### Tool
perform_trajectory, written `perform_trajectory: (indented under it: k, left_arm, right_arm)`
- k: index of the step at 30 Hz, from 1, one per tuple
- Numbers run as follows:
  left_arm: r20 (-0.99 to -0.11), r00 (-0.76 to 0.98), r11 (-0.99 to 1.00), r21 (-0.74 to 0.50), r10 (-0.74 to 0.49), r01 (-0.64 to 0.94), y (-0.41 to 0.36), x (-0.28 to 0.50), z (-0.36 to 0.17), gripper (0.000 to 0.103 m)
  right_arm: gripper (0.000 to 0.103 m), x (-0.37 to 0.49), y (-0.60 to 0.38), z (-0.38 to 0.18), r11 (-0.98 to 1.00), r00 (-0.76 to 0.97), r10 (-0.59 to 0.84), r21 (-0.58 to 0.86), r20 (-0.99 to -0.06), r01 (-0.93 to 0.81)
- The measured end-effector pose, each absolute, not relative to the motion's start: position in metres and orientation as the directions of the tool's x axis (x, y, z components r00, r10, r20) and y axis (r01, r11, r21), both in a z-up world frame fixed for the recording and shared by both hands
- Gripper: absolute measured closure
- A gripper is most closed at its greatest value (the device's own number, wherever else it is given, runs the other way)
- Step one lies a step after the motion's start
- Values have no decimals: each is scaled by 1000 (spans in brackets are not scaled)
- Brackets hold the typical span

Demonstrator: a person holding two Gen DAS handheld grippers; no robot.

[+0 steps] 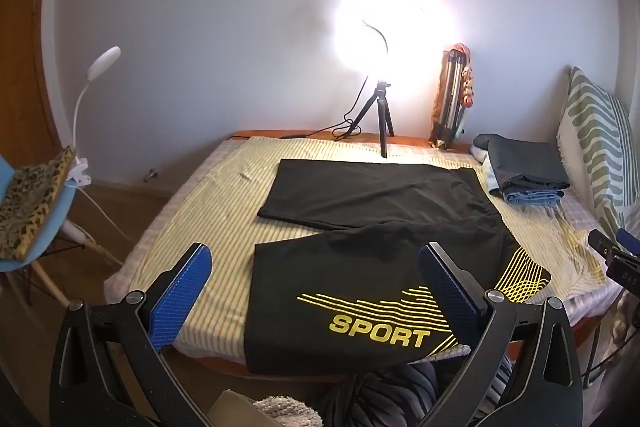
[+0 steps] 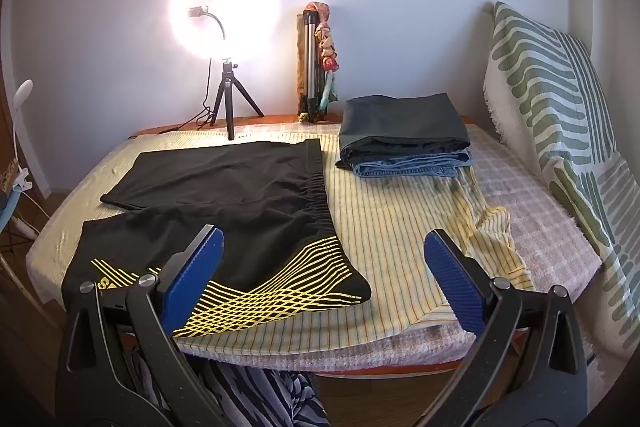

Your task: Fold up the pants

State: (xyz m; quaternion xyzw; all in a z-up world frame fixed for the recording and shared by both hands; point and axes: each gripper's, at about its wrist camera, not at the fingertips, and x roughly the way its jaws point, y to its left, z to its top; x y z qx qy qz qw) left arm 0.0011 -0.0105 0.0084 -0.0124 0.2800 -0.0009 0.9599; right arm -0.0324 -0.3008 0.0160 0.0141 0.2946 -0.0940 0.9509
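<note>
On the bed [image 2: 400,227], which has a striped yellow sheet, the black pants [image 1: 360,227] lie spread flat, with both legs pointing toward the left edge. The near leg carries the yellow word "SPORT" and yellow lines, and its lower part hangs a little over the near edge of the bed. The elastic waistband [image 2: 320,183] is on the right side of the pants, around the middle of the bed.

The left gripper [image 1: 316,291] hovers above the near leg with its blue fingers wide apart, and it holds nothing. The right gripper [image 2: 324,275] is also wide apart and empty; it hangs over the near edge, just right of the waistband corner.

Near the far right corner a stack of folded clothes [image 2: 404,135] rests, dark fabric on top of blue denim. At the far edge a lit ring light [image 2: 224,7] stands on a small tripod [image 2: 230,103]. A striped pillow [image 2: 560,99] leans at the right edge.
</note>
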Motion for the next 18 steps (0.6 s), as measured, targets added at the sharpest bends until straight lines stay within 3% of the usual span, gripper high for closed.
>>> perform_trajectory:
  k: [18]
  left_arm:
    - [-534, 845, 1000, -27, -15, 0, -15, -1, 8, 0]
  right_arm:
    - [1, -30, -295, 17, 984, 806, -158, -27, -570, 174]
